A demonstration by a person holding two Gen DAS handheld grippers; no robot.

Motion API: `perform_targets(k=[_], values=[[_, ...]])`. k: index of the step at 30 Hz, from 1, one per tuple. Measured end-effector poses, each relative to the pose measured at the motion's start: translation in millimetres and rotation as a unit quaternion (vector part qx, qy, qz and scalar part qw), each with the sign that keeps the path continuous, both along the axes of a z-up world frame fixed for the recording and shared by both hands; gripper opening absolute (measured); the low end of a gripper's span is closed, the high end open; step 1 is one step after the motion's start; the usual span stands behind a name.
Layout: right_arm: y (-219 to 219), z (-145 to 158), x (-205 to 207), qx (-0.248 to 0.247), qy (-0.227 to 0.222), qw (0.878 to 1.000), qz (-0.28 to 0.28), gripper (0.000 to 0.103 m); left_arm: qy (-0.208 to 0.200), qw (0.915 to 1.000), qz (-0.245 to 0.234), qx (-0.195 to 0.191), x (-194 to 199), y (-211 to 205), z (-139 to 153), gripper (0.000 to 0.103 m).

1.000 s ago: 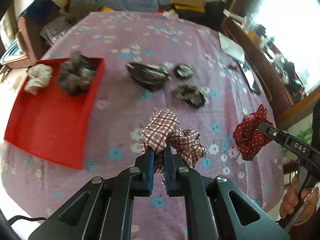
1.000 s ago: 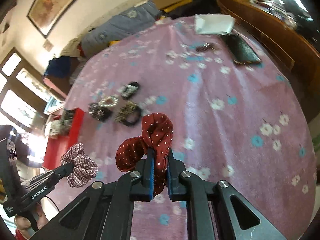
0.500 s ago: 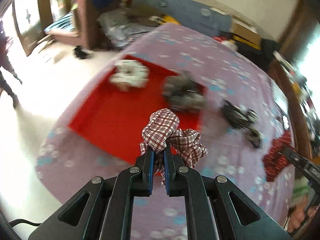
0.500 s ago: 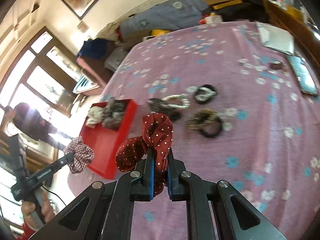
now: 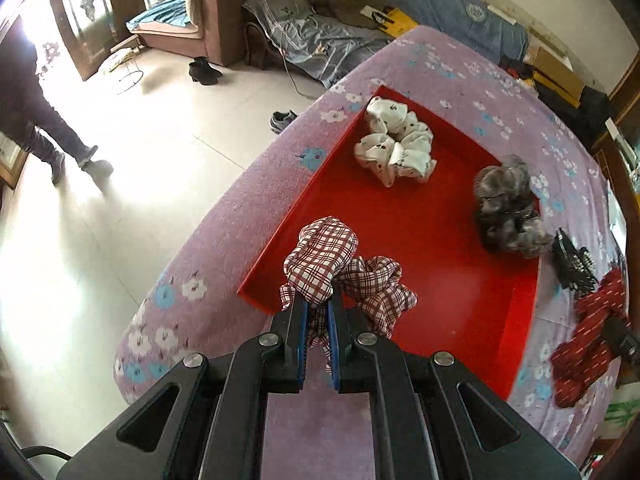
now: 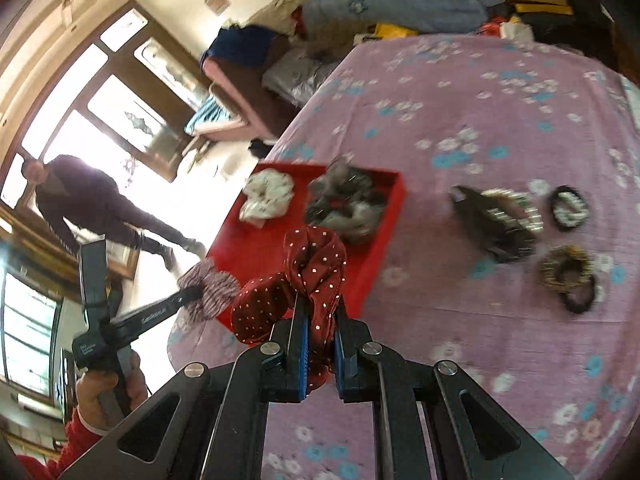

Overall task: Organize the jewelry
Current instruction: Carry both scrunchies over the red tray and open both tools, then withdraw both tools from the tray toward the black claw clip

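My left gripper (image 5: 317,312) is shut on a red-and-white plaid scrunchie (image 5: 336,268) and holds it above the near left corner of the red tray (image 5: 440,248). A white floral scrunchie (image 5: 396,144) and a grey furry scrunchie (image 5: 508,208) lie in the tray. My right gripper (image 6: 320,320) is shut on a dark red polka-dot scrunchie (image 6: 304,280), held above the table just right of the tray (image 6: 256,252). The polka-dot scrunchie also shows at the right edge of the left wrist view (image 5: 588,332).
On the purple flowered tablecloth (image 6: 460,120), right of the tray, lie a black hair claw with a silver clip (image 6: 496,216), a black-and-white hair tie (image 6: 568,208) and a leopard-print hair tie (image 6: 568,276). A person (image 6: 84,204) walks on the floor beyond the table's left edge.
Both grippers have swung left towards the red tray, each still holding its scrunchie. The plaid scrunchie now hangs over the tray's near corner, and the tray looks closer in both views.
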State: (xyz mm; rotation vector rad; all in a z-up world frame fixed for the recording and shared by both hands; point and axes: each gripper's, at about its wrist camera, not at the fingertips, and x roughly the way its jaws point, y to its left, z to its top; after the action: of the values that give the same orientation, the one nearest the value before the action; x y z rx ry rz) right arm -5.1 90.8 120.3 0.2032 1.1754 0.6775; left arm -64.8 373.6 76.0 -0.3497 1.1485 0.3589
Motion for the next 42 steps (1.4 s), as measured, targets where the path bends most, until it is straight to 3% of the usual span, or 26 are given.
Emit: perform_targets(k=[11,18,22,30,34,42], values=[[58,-55,-7,-0.076,0.013,0.997,0.028,0.012,0.042,0.9985,-0.023,0.026,25,11,-25,0.010],[74,-71,-18,-0.119,0.018,0.992,0.045,0.014,0.031,0.9991,-0.022,0.017,22,14,-14,0.017],[77,-70,-26,-0.147,-0.002,0.988,0.045,0.015,0.008,0.9998,-0.008,0.016,11,18,7,0.039],[59,-38,-42,-0.122,-0.061,0.990,0.023,0.055,-0.038,0.9987,0.025,0.025,7,27,46,0.045],[41,-27,-55,-0.104,-0.090,0.990,-0.005,0.060,-0.046,0.9983,0.015,0.031,10,10,53,0.045],[-17,-22,-51,-0.087,-0.080,0.990,-0.072,0.060,-0.031,0.9980,-0.040,0.037,13,-54,46,0.045]])
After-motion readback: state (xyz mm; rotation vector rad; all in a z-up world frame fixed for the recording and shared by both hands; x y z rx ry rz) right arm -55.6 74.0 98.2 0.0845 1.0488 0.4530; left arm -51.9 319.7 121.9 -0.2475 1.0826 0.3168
